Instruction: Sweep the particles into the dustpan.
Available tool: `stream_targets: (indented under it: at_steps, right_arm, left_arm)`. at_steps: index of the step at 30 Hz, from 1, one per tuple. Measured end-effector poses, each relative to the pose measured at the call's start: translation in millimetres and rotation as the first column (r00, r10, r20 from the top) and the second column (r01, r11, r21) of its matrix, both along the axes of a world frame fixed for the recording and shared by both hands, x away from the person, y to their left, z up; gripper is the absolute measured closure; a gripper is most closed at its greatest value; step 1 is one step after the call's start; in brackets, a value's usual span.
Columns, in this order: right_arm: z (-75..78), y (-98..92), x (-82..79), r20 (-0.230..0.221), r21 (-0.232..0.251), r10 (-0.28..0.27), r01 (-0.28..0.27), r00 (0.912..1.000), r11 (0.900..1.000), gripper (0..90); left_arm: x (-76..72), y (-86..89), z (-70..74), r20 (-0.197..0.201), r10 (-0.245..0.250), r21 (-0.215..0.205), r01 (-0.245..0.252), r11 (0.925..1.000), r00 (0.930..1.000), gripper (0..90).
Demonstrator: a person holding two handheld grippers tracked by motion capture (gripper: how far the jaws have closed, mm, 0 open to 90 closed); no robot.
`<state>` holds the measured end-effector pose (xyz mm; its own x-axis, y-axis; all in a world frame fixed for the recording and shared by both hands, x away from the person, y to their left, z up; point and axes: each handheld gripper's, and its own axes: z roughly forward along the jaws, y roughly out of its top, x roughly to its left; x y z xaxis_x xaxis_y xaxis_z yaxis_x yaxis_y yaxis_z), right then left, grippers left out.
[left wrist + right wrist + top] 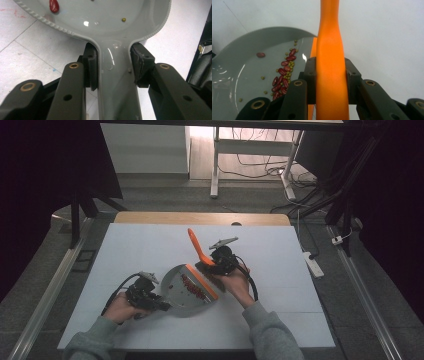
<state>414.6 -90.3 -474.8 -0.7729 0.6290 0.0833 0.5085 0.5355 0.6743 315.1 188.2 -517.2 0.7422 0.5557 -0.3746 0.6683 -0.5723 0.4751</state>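
Note:
A grey dustpan (181, 292) with an orange front lip lies on the white table, red beans (192, 286) and small green ones piled along the lip. My left gripper (162, 305) is shut on the dustpan's handle (116, 82), one pad on each side. An orange brush (200, 251) stands tilted at the pan's lip, its handle (331, 62) clamped between the pads of my right gripper (212, 261). In the right gripper view the beans (283, 75) lie left of the brush handle inside the pan (242, 62). One red bean (54, 6) and a green one (123, 19) sit deeper in the pan.
The white table top (150, 245) has open room on the left and at the far side. A wooden strip (200, 217) runs along its far edge. Desk legs and cables (260, 165) stand on the floor behind. A power strip (313, 262) lies right of the table.

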Motion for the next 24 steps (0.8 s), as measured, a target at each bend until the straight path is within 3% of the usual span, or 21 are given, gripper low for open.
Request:
stream_targets:
  at_steps: [7, 16, 24]
  right_arm:
    - [-8.1, 14.9, -6.4, -0.029, 0.001, 0.047, -0.047, 0.9985, 0.999, 70.4]
    - [-1.8, 44.7, -22.6, -0.021, 0.035, 0.140, -0.139, 0.9899, 0.990, 70.4]
    - [15.3, 30.7, -24.6, 0.034, 0.075, 0.109, -0.111, 0.9935, 0.991, 70.3]
  left_arm:
    - [0.3, 0.0, -0.3, 0.000, -0.002, 0.004, 0.002, 1.0000, 1.0000, 61.5]
    - [0.1, 0.3, -0.1, 0.003, -0.002, 0.000, 0.002, 1.0000, 1.0000, 61.6]
    - [-0.2, 0.6, -0.4, 0.006, 0.001, -0.005, -0.001, 1.0000, 1.0000, 61.6]
